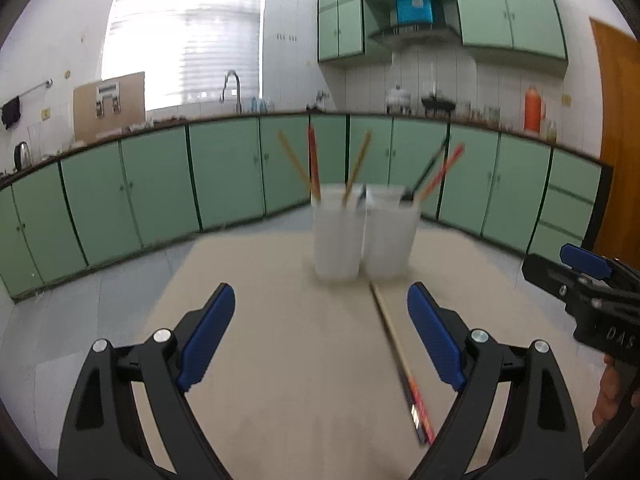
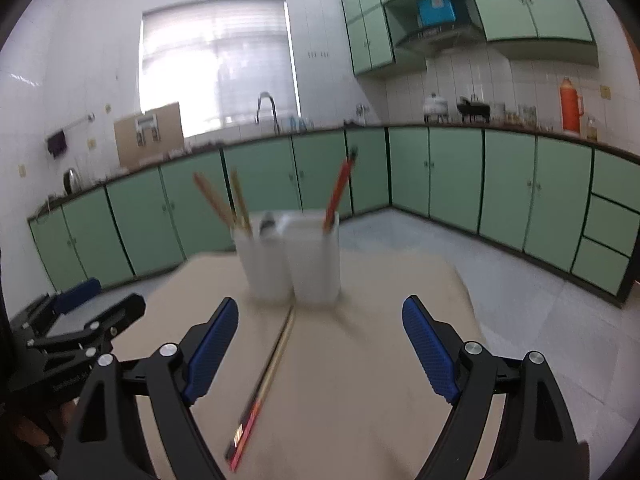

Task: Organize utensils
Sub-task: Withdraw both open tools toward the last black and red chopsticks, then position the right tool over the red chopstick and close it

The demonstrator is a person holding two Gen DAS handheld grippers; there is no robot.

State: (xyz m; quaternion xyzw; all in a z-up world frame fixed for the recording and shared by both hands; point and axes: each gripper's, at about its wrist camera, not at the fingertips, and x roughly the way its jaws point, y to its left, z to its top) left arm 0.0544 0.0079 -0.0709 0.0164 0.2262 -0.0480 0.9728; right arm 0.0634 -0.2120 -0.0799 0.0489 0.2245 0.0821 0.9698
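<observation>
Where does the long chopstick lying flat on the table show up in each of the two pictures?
Left wrist view: the long chopstick with the red and black patterned end lies right of centre, slanting down from the two white plastic holders.
Right wrist view: the same chopstick lies left of centre, slanting down-left from the holders.
Shared landmark: the pair of white holders standing side by side on the beige table.

Left gripper [image 1: 321,336]: black angular linkage arms, silver round screw heads showing at pivots, blue ribbed pads [image 1: 208,338] lining inner faces of fingers. Right gripper [image 2: 320,350]: same black frame, silver screws, blue textured pads [image 2: 430,354]; white lettering showing on black body behind fingers.
</observation>
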